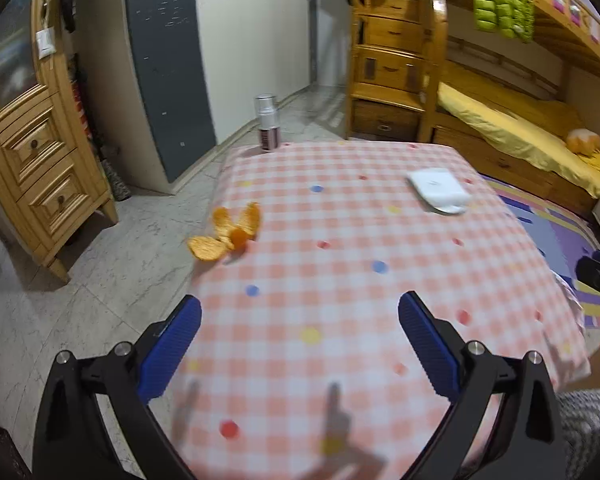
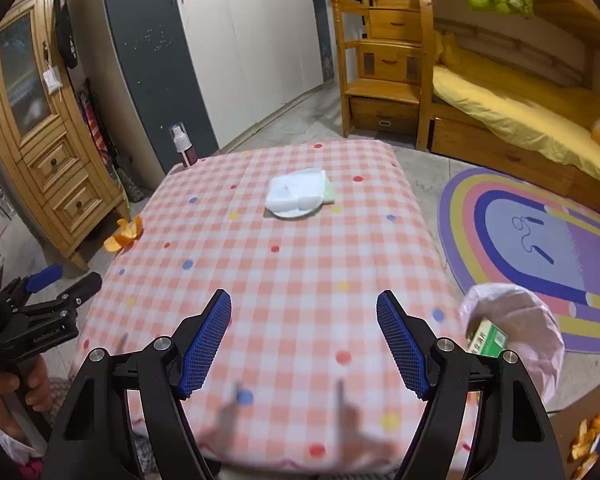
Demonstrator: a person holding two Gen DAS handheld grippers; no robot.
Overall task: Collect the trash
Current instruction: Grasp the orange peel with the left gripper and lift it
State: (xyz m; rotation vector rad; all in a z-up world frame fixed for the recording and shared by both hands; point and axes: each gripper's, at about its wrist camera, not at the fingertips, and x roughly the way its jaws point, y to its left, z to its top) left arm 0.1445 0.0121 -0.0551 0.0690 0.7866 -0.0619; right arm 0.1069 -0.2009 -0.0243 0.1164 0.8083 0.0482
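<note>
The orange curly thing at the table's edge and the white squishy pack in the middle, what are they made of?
The orange peel looks like fruit skin: curled pieces, bright outside, paler and matte inside. The white pack is probably tissues or wipes in soft plastic wrap: it looks puffy and slightly glossy, but blur leaves that unsure.

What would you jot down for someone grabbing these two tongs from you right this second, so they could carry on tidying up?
Left tongs: open, empty, over the checked tablecloth.
Right tongs: open, empty, over the same cloth.
Orange peel: at the table's left edge, untouched.
White wrapper pile: on a small plate mid-table, untouched.
Spray bottle: upright at the far left corner; probably not trash.
Pink bag: by the table's right edge, a green box showing at it. More peel scraps lie on brown card nearby.
Done: apparently some trash is off the table.
Left: peel and wrappers.
</note>
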